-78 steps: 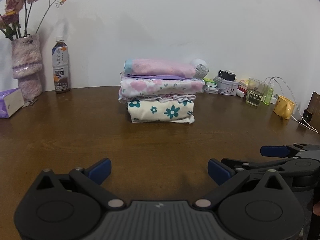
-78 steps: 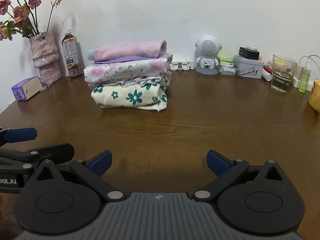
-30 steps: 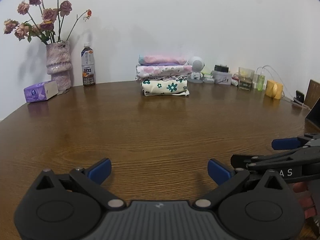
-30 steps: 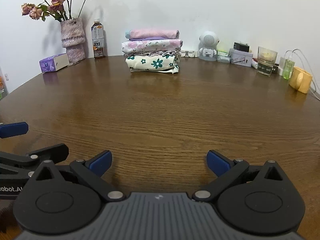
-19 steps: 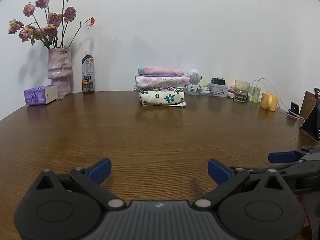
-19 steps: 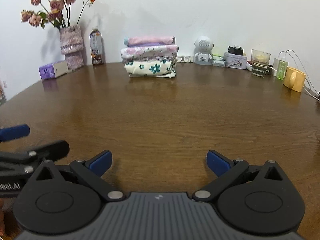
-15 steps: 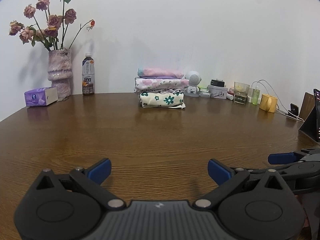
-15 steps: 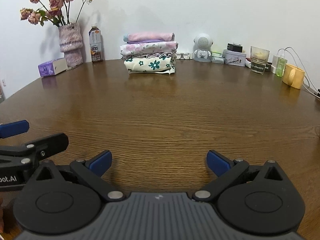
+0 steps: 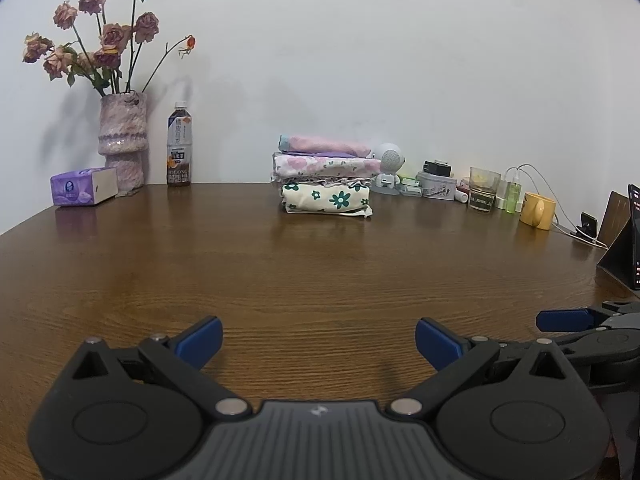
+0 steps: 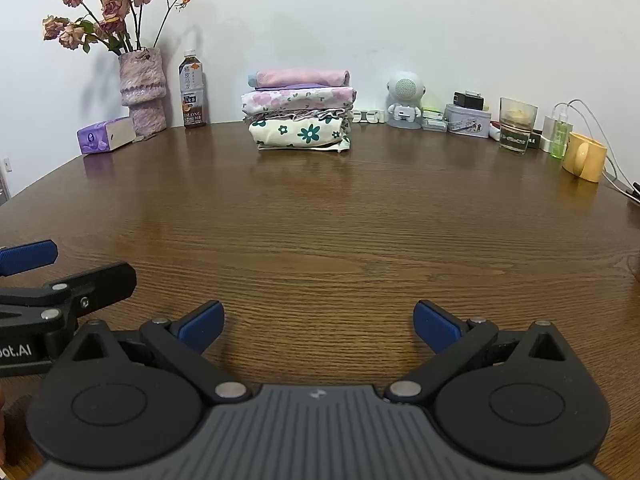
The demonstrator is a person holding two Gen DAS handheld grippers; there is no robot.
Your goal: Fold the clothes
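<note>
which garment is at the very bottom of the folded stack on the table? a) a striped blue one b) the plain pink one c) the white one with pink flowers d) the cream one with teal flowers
d: in the right wrist view the cream garment with teal flowers lies directly on the wooden table, with the pink-flowered garment and the plain pink garment above it.

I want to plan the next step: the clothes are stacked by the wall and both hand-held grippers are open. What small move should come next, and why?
Probably just set both down. The stack of folded clothes sits neat at the far side of the table, no loose garment shows, and the left hand-held gripper and right hand-held gripper are open, empty and far from it.
</note>
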